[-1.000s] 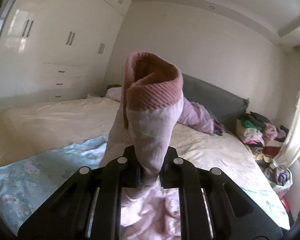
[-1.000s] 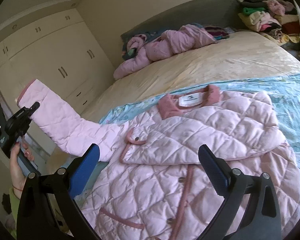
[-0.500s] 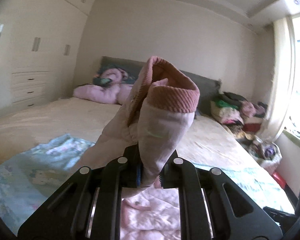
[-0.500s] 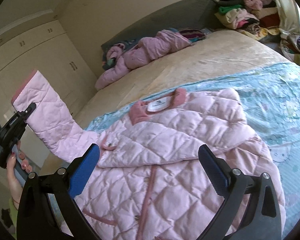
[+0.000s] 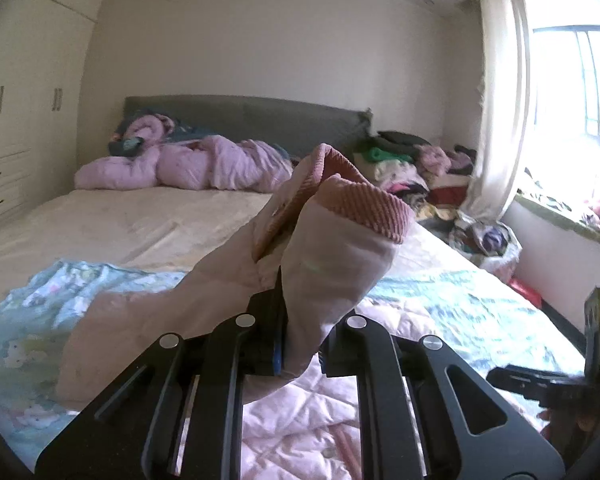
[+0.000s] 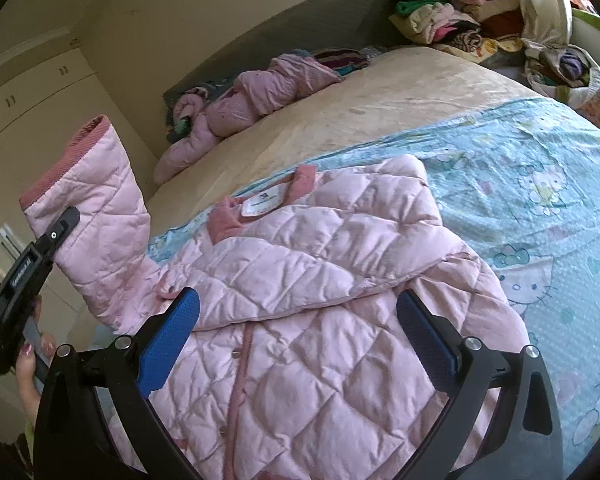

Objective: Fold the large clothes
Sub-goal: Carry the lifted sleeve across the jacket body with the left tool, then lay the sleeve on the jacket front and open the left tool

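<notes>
A pink quilted jacket (image 6: 324, 296) lies front up on a light blue printed sheet (image 6: 540, 200), one sleeve folded across its chest. My left gripper (image 5: 300, 344) is shut on the other sleeve (image 5: 332, 256) near its ribbed pink cuff (image 5: 364, 204) and holds it raised off the bed. In the right wrist view the sleeve (image 6: 96, 216) stands up at the left in the left gripper (image 6: 52, 240). My right gripper (image 6: 300, 340) is open and empty, hovering above the jacket's lower front.
A second pink jacket (image 5: 188, 168) lies crumpled by the grey headboard (image 5: 260, 116). A pile of clothes (image 5: 412, 168) sits at the bed's far right corner, with a curtain (image 5: 500, 120) and window beside it. White wardrobes (image 5: 16, 100) stand on the left.
My left gripper has swung right with the sleeve, toward the jacket's body. The right gripper has shifted slightly left over the jacket and stays open.
</notes>
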The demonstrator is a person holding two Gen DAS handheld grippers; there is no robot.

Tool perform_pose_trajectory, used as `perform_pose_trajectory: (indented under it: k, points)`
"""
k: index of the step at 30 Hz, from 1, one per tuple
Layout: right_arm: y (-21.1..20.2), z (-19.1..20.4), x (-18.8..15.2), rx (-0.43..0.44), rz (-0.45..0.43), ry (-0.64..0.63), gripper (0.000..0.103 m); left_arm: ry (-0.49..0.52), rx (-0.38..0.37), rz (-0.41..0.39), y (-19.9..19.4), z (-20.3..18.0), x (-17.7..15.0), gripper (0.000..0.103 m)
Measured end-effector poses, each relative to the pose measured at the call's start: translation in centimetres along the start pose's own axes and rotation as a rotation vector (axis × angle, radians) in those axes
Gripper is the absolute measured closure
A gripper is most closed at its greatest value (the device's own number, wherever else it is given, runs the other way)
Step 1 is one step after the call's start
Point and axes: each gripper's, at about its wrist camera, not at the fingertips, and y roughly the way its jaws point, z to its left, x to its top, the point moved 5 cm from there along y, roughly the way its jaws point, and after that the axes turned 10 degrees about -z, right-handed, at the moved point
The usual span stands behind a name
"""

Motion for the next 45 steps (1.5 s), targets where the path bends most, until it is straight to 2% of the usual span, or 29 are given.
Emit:
perform_pose_trajectory:
  k: [16,21,23,24,26,31,33,34,38,41,45]
  points:
    - [0.6,-4.0,-0.4,-0.117,0.004,0.052,0.005,0.163,-0.179,0.221,4.3,-6.4,-10.5,0.095]
    - [0.6,-4.3,-0.5,-0.124,0.012,0.063,0.005,0.179,-0.199,0.292,4.8,-7.0,-12.7,0.088]
    - [0.6,-4.2,-0.4,-0.119,0.013,0.062,0.004,0.185,-0.216,0.312,4.8,-7.2,-13.2,0.076]
    - [0.6,-4.0,-0.4,-0.118,0.015,0.058,0.004,0.179,-0.224,0.318,4.8,-7.3,-13.4,0.074]
    - [0.5,-3.8,-0.4,-0.120,0.015,0.052,0.004,0.146,-0.255,0.341,4.8,-7.2,-13.6,0.059]
    - [0.4,-3.5,0.0,-0.124,0.012,0.048,0.005,0.105,-0.283,0.394,4.6,-7.3,-14.1,0.053]
    - [0.4,-3.4,0.1,-0.122,0.010,0.049,0.005,0.092,-0.309,0.408,4.4,-7.5,-14.0,0.034]
    - [0.4,-3.3,0.1,-0.123,0.010,0.051,0.005,0.076,-0.328,0.409,4.2,-7.6,-13.8,0.008]
    - [0.5,-2.9,0.2,-0.114,0.016,0.055,0.005,0.083,-0.313,0.388,3.5,-7.5,-12.8,0.009]
    - [0.8,-2.5,0.4,-0.104,0.019,0.053,0.005,0.049,-0.299,0.382,3.5,-6.3,-11.6,0.009]
    - [2.0,-1.5,0.7,-0.072,0.048,0.061,0.005,-0.021,-0.211,0.376,3.9,-2.4,-9.4,0.009]
